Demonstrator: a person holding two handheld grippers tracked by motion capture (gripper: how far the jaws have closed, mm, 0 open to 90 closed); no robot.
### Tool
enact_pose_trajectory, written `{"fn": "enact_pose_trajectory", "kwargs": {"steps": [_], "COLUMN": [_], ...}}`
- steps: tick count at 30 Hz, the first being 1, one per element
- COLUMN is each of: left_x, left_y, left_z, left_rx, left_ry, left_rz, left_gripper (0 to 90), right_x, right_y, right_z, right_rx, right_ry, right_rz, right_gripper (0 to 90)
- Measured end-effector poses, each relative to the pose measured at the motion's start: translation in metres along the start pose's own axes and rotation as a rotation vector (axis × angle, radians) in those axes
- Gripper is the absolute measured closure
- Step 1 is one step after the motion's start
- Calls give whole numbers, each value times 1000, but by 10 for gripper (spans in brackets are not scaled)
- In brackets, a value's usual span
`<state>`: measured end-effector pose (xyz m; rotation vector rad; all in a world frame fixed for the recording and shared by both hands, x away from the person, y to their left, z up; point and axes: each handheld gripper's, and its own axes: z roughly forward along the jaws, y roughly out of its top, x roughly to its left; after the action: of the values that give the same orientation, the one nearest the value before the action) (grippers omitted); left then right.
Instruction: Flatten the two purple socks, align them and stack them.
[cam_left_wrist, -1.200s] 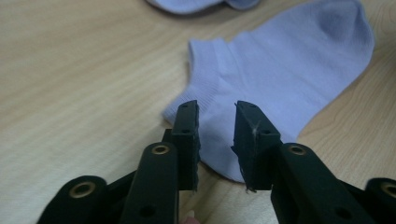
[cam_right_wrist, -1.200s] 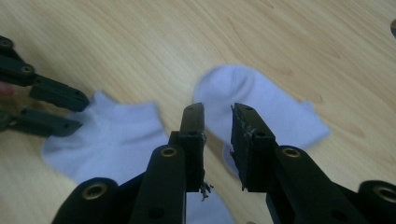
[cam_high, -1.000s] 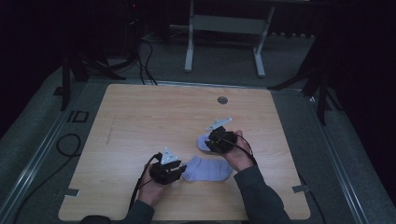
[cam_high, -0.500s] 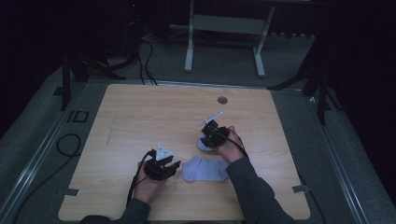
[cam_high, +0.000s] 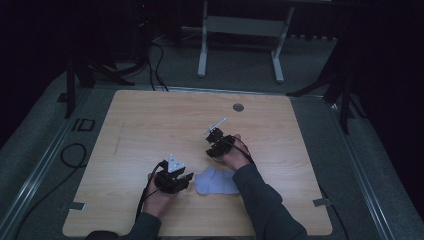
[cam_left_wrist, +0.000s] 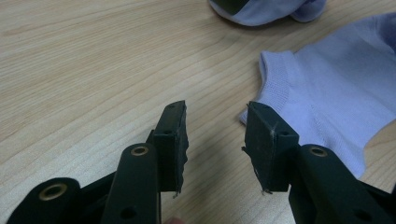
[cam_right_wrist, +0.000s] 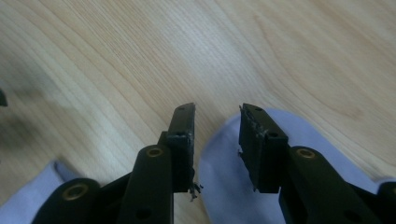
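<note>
Two pale lavender socks lie on the wooden table (cam_high: 150, 125). One sock (cam_high: 216, 181) (cam_left_wrist: 327, 93) lies flat near the front edge. My left gripper (cam_high: 188, 178) (cam_left_wrist: 215, 112) rests just left of its cuff. Its jaws have just been opening and stand apart over bare wood. The other sock (cam_right_wrist: 224, 186) (cam_left_wrist: 261, 11) lies farther back, under my right gripper (cam_high: 214, 146) (cam_right_wrist: 217, 112). That gripper's jaws have just been opening too. The sock shows beneath the gap, and the pads do not press on it.
A round grommet (cam_high: 238, 107) sits in the table near its far edge. Beyond the table, a metal stand (cam_high: 240, 30) rests on the dark floor, with cables (cam_high: 75, 155) at the left. Tape tabs (cam_high: 320, 202) mark the front corners.
My right gripper has moved left and lower, and it now covers the far sock. Both grippers' jaws stand wider apart. The left hand has stayed where it was.
</note>
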<state>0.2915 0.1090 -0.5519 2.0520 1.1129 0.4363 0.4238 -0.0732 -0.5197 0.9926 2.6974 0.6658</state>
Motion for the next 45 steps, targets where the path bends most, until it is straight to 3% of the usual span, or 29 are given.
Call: {"fn": "enact_pose_trajectory", "kwargs": {"steps": [5, 6, 11, 17, 22, 25, 30, 39, 45], "left_x": [0, 0, 0, 3, 4, 4, 3, 4, 6], "left_y": [0, 0, 0, 0, 0, -1, -1, -1, -2], "left_z": [0, 0, 1, 2, 3, 4, 6, 6, 6], "left_rx": [2, 2, 9, 15, 26, 54, 65, 65, 63], "left_ry": [13, 13, 4, 4, -7, 8, 17, 25, 28], "left_rz": [13, 13, 12, 2, -16, -27, -28, -37, -50], "left_gripper": [589, 590, 591, 589, 591, 591, 575, 520, 533], "right_x": [0, -1, -1, -1, 3, 1, -5, -23, -35], "right_y": [1, 0, 1, 1, 3, 5, 4, -13, -35], "right_z": [11, 15, 15, 12, 1, -14, -34, -66, -82], "right_rx": [48, 72, 82, 56, 9, -44, -101, -152, -140], "right_ry": [-35, -40, -79, -46, -20, 33, 43, 0, -40], "right_rz": [9, 24, 45, 99, 103, 141, 164, 171, 168], "right_gripper": [642, 682, 844, 863, 864, 863, 863, 863, 863]}}
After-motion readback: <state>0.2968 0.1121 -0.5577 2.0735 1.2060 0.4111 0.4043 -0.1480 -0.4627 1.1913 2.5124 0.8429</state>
